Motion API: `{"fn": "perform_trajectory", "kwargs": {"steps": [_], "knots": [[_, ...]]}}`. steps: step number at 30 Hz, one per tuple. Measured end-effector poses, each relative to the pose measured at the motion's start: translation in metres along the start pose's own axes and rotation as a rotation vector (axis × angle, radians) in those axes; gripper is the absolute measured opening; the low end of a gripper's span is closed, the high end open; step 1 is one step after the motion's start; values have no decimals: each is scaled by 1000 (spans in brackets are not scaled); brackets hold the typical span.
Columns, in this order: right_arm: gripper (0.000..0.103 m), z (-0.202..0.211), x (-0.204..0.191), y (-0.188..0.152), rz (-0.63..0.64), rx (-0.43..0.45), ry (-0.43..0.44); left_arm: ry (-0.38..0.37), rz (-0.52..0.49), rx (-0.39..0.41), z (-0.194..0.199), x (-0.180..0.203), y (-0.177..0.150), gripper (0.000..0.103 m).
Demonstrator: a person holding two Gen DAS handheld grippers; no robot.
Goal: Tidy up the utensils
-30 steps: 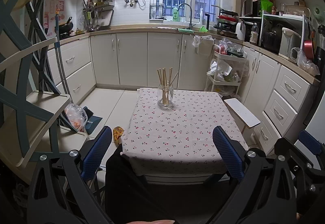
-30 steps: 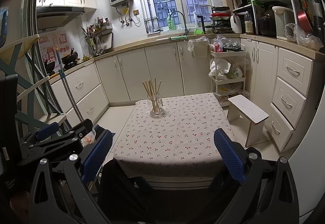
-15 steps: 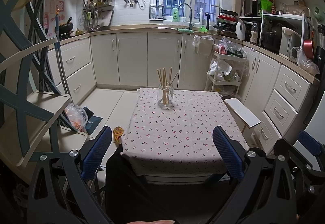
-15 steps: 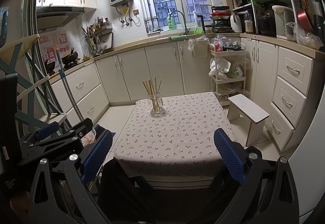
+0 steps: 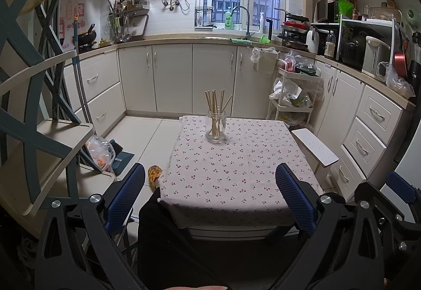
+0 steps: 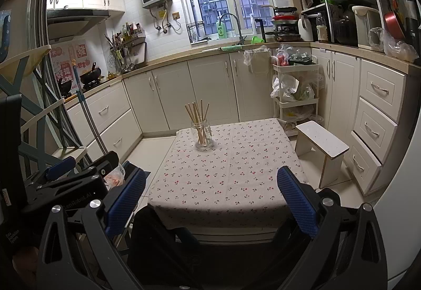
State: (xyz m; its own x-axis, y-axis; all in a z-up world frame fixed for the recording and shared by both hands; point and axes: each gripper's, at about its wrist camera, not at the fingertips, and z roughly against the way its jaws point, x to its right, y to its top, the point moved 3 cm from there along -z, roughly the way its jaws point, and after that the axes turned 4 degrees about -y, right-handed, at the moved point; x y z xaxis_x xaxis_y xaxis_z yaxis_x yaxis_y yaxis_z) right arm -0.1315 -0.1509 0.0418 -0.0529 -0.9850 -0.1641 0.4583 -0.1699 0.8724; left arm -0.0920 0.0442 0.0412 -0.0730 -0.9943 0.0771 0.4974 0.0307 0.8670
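Note:
A clear glass jar [image 5: 216, 129] holding several wooden chopsticks [image 5: 215, 103] stands upright at the far end of a small table with a cherry-print cloth [image 5: 231, 171]. It also shows in the right wrist view [image 6: 202, 137]. My left gripper [image 5: 210, 192] is open and empty, held back from the table's near edge. My right gripper [image 6: 210, 192] is open and empty, likewise short of the near edge. The left gripper's body shows at the left of the right wrist view [image 6: 71, 179].
A white stool [image 5: 314, 149] stands right of the table. A white trolley [image 5: 294, 95] with bags stands beyond it. A shelf rack [image 5: 34, 132] is at the left. Cabinets and counters line the far and right walls. A dark chair back [image 5: 168, 237] is below the near edge.

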Motion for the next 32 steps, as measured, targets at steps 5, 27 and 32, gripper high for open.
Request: {"fn": "perform_trajectory", "kwargs": {"steps": [5, 27, 32], "knots": [[96, 0, 0, 0, -1, 1, -1, 1, -1, 0, 0, 1, 0, 95], [96, 2, -3, 0, 2, 2, 1, -13, -18, 32, 5, 2, 0, 95], [96, 3, -7, -3, 2, 3, 2, -13, -17, 28, 4, 4, -1, 95]]}}
